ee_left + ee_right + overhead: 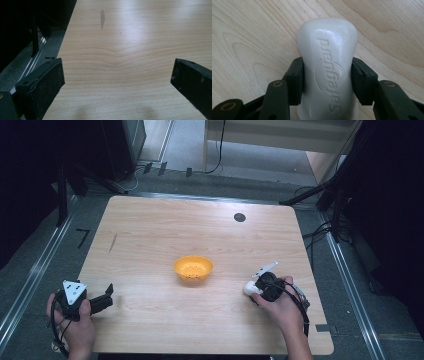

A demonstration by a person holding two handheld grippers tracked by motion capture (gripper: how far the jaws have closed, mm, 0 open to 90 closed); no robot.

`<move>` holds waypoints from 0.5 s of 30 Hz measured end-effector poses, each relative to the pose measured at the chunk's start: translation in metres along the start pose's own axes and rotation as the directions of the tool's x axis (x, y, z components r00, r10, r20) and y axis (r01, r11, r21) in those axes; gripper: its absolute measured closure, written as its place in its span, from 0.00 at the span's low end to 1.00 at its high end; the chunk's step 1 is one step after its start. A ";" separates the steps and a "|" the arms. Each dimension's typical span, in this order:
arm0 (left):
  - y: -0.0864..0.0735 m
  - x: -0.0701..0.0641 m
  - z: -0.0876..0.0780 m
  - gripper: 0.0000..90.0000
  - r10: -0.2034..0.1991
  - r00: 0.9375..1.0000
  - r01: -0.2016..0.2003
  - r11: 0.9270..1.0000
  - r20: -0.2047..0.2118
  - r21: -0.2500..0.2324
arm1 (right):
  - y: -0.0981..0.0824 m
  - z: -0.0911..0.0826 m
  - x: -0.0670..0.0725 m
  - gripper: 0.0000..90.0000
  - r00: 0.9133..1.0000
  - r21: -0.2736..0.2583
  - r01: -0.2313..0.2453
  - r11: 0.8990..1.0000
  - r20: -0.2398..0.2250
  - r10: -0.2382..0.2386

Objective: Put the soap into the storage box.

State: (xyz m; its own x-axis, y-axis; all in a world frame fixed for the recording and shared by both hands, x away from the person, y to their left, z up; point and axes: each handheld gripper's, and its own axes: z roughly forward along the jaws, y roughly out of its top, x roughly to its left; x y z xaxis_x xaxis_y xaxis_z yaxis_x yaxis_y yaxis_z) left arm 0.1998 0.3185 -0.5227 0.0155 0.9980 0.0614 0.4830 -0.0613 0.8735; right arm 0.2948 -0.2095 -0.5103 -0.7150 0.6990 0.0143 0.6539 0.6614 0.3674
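Wooden table (165, 230), dark round spot (239, 217), grey floor (30, 270)

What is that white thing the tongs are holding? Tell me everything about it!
It looks like a bar of soap: creamy white, smooth, a little shiny, with rounded corners and a narrower middle. Raised letters and a curved emblem are pressed into its top. The right tongs squeeze it at the middle, one black pad on each side. It is at the wooden table, to the right of the orange bowl.
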 end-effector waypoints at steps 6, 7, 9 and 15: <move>0.000 0.000 0.000 0.00 0.001 1.000 -0.001 1.000 0.000 0.002 | 0.004 -0.007 -0.001 0.56 1.000 -0.021 0.006 1.000 -0.007 -0.006; 0.000 0.000 0.000 0.00 0.001 1.000 -0.001 1.000 -0.001 0.002 | 0.005 -0.009 -0.001 0.56 1.000 -0.025 0.010 1.000 -0.006 -0.010; 0.000 0.000 0.000 0.00 0.001 1.000 -0.001 1.000 0.001 0.003 | 0.007 -0.012 -0.001 0.56 1.000 -0.029 0.011 1.000 -0.005 -0.011; 0.000 0.000 0.000 0.00 -0.003 1.000 0.003 1.000 0.000 0.002 | 0.013 -0.019 -0.001 0.56 1.000 -0.038 0.025 0.999 -0.007 -0.026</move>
State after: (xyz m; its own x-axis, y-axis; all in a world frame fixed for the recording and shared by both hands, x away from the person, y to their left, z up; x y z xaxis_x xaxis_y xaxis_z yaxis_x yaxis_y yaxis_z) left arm 0.2000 0.3186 -0.5227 0.0144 0.9982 0.0585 0.4846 -0.0581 0.8728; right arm 0.2994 -0.2065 -0.4873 -0.7333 0.6798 0.0118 0.6257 0.6679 0.4029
